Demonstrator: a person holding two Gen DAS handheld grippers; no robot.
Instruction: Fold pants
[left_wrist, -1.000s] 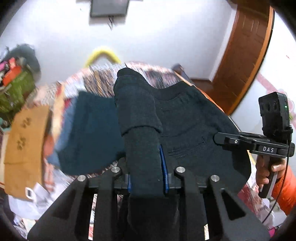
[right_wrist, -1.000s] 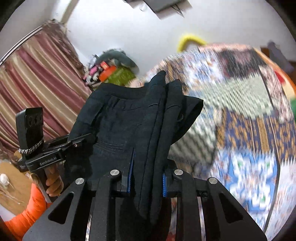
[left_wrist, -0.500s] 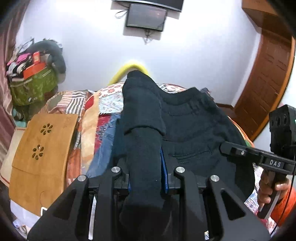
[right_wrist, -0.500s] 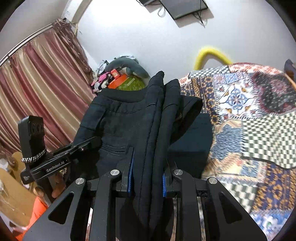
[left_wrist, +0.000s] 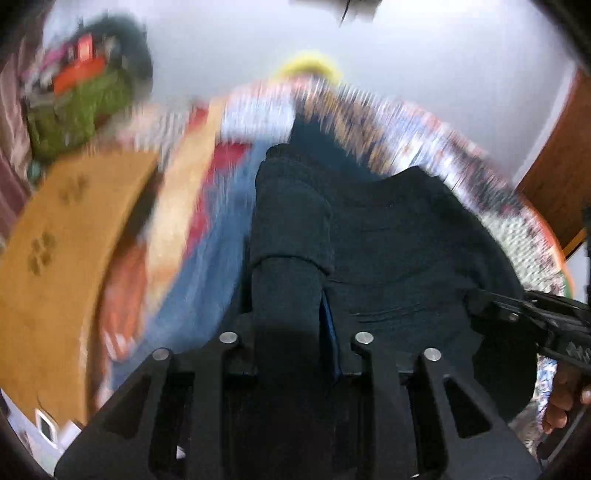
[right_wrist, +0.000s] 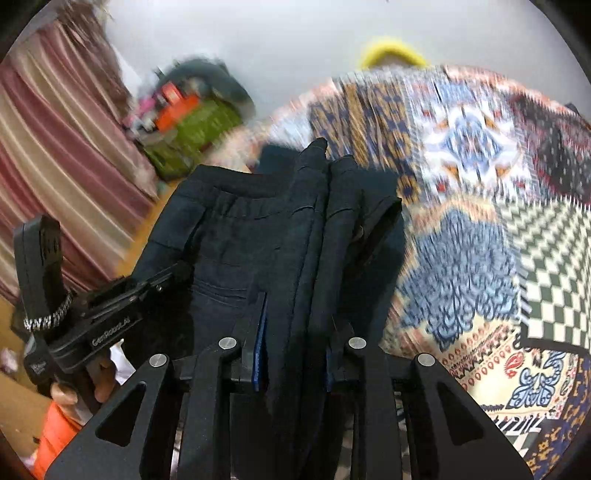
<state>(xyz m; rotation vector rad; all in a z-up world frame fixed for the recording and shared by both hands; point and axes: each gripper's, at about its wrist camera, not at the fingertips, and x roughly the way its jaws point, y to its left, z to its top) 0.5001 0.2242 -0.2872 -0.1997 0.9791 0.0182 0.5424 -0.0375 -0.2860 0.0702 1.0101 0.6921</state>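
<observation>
Dark, thick pants (right_wrist: 240, 251) are hanging soft and fairly heavy across the frame's centre, above the patterned bedspread (right_wrist: 480, 229); bunched waistband edges are probably the surest hold. Left gripper (left_wrist: 291, 306) and right gripper (right_wrist: 295, 317) are each pinching a fold narrowly, jaws now opening slightly, cloth between them.

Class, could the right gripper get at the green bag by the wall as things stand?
Probably not: the right gripper has the dark pants between its fingers, its jaws are opening, and the green bag lies far beyond the bed.
</observation>
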